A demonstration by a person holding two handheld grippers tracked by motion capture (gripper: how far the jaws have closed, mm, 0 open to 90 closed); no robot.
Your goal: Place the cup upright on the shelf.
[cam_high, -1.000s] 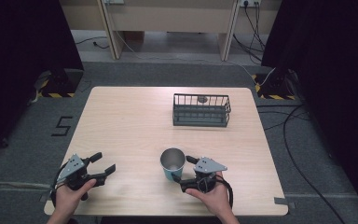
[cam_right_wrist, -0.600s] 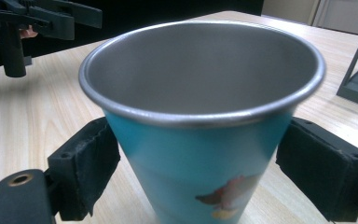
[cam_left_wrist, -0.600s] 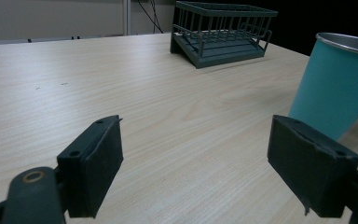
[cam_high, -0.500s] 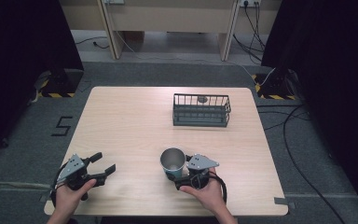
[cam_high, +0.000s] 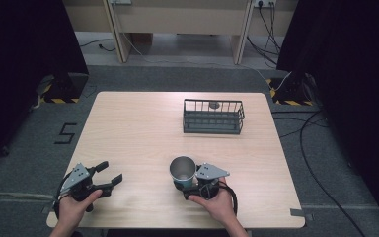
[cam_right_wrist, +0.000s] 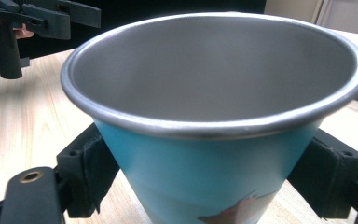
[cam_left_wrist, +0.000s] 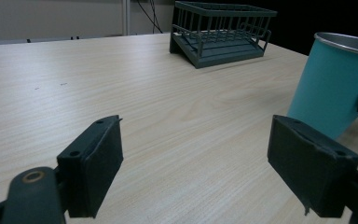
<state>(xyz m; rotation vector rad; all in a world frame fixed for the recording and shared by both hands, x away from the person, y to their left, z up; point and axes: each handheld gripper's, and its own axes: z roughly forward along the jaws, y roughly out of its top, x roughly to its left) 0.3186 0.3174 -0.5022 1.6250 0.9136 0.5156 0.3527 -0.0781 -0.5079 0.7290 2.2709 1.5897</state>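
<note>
A teal cup (cam_high: 182, 171) with a bare metal inside stands near the table's front edge, right of the middle. My right gripper (cam_high: 193, 187) is shut on it, its black pads (cam_right_wrist: 91, 172) pressing both sides of the cup (cam_right_wrist: 214, 154) low down. In the left gripper view the cup (cam_left_wrist: 331, 88) leans a little to the right. My left gripper (cam_high: 109, 172) rests at the front left, open, with nothing between its pads (cam_left_wrist: 98, 163).
A dark wire basket (cam_high: 212, 116) stands at the back right of the table (cam_high: 128, 128), with a small dark object (cam_high: 213, 104) at its far side. The basket (cam_left_wrist: 221, 28) lies far beyond the left gripper. Cables run over the floor at the right.
My right gripper has slid left up to the cup and closed on its sides. The left gripper has stayed in place.
</note>
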